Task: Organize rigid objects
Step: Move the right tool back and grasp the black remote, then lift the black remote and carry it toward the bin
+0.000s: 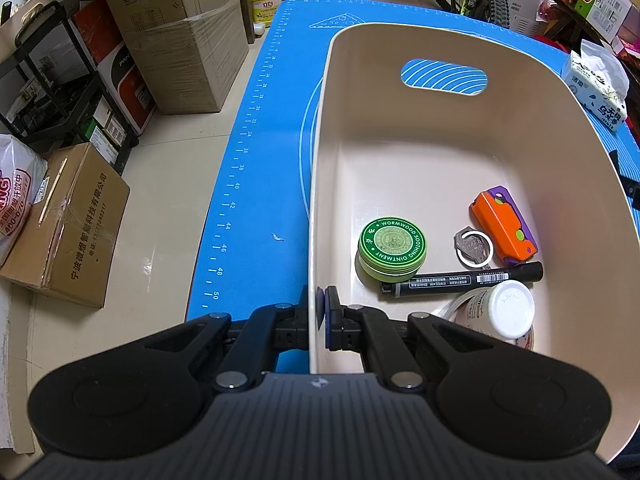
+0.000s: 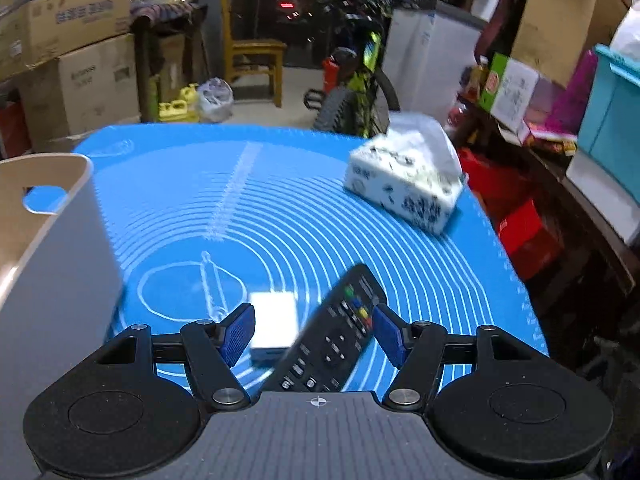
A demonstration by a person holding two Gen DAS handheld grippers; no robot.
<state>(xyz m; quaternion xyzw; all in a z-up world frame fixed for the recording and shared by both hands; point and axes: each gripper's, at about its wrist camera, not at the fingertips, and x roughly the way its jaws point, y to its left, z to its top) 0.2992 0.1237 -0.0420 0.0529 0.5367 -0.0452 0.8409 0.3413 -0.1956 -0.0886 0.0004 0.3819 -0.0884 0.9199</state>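
My left gripper (image 1: 319,312) is shut on the left rim of a beige plastic bin (image 1: 440,128). Inside the bin lie a green ointment tin (image 1: 392,254), a black marker (image 1: 460,280), a key on a ring (image 1: 473,247), an orange and purple toy (image 1: 505,226) and a white-capped jar (image 1: 508,312). My right gripper (image 2: 314,330) is open above the blue mat (image 2: 280,208). A black remote control (image 2: 336,336) and a small white box (image 2: 274,326) lie on the mat between its fingers. The bin's corner (image 2: 60,240) shows at the left.
A tissue pack (image 2: 404,172) lies at the mat's far right; it also shows in the left wrist view (image 1: 596,84). Cardboard boxes (image 1: 176,28) stand on the floor to the left. A bicycle (image 2: 360,80) and cluttered shelves (image 2: 560,100) stand behind and to the right.
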